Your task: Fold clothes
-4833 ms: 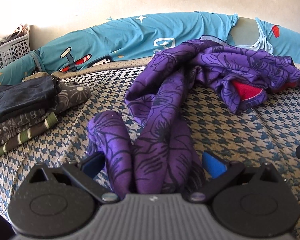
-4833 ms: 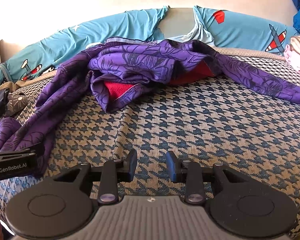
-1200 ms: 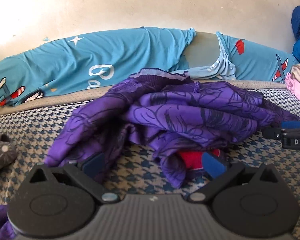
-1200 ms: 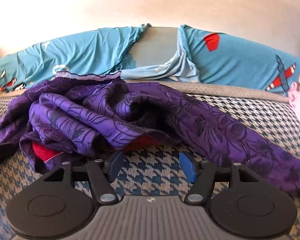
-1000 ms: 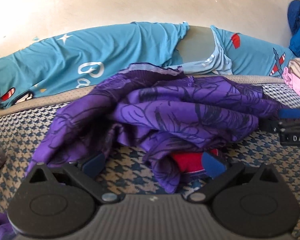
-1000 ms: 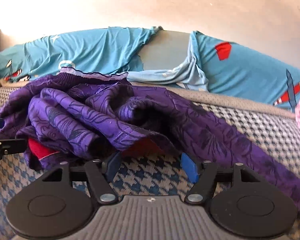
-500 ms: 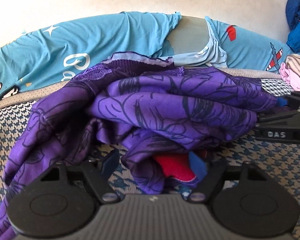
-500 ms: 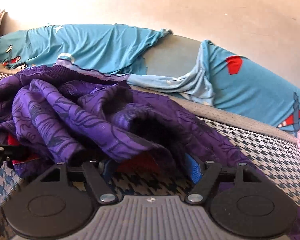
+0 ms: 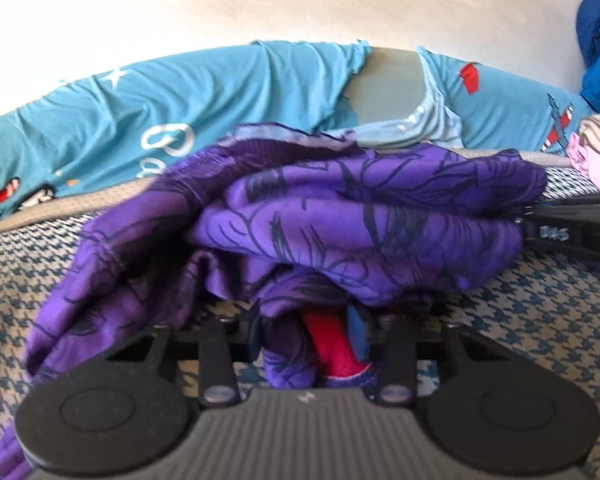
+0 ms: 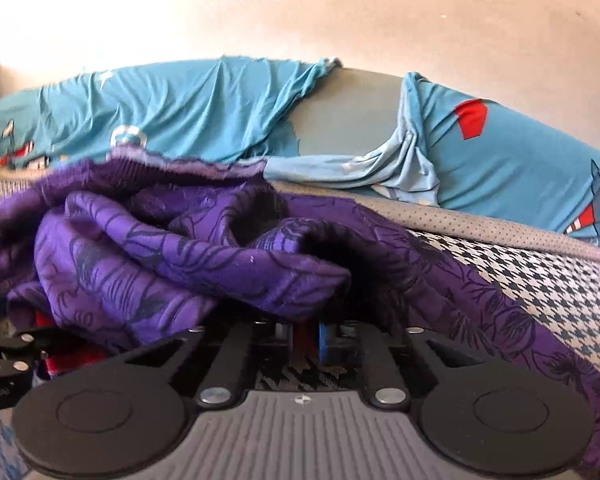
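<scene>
The left tool (image 9: 310,340) is being closed right now, and a fold of the purple garment (image 9: 360,224) with its red lining (image 9: 332,344) is caught between the blue pads, which are pressed onto the cloth. The right tool (image 10: 312,338) is being closed too; its fingers are drawn almost together under the garment's hem, and a sliver of red fabric is seen pinched there, though much is hidden by the overhanging folds. The garment is bunched in a rumpled heap on the houndstooth bed cover (image 9: 540,320), with one long part trailed off toward the right in the right wrist view. In the left wrist view the right tool is seen at the heap's far right edge. Behind, a turquoise sheet (image 10: 180,112) printed with aeroplanes is draped along a pale wall (image 10: 300,12). Pink clothing (image 9: 596,160) is glimpsed at the right edge.
</scene>
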The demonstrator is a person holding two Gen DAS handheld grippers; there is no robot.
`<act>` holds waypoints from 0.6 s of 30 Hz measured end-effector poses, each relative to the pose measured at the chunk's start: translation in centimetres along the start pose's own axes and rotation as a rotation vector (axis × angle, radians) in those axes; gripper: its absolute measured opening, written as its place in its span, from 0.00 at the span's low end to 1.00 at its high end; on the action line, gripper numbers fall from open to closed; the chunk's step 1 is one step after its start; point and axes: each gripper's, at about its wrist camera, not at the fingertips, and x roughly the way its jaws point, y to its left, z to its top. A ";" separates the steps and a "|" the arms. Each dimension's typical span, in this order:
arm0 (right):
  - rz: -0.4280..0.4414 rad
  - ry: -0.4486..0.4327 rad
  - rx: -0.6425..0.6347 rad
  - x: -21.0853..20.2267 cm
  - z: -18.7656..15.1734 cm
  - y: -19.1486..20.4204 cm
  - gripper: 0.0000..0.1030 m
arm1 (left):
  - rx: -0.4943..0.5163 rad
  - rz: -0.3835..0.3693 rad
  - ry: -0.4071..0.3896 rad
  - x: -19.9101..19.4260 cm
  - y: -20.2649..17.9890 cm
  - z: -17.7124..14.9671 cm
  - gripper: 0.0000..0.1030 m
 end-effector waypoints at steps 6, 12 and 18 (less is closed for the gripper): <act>0.052 -0.043 0.099 -1.8 0.6 -0.7 0.09 | -0.024 0.124 -0.055 -1.5 1.2 1.2 0.35; 0.096 -0.079 0.154 -3.7 1.0 -1.3 0.08 | -0.048 0.266 -0.135 -4.0 3.4 2.6 0.35; 0.122 -0.112 0.191 -6.5 1.0 -1.7 0.07 | -0.163 0.296 -0.132 -7.0 7.1 3.1 0.35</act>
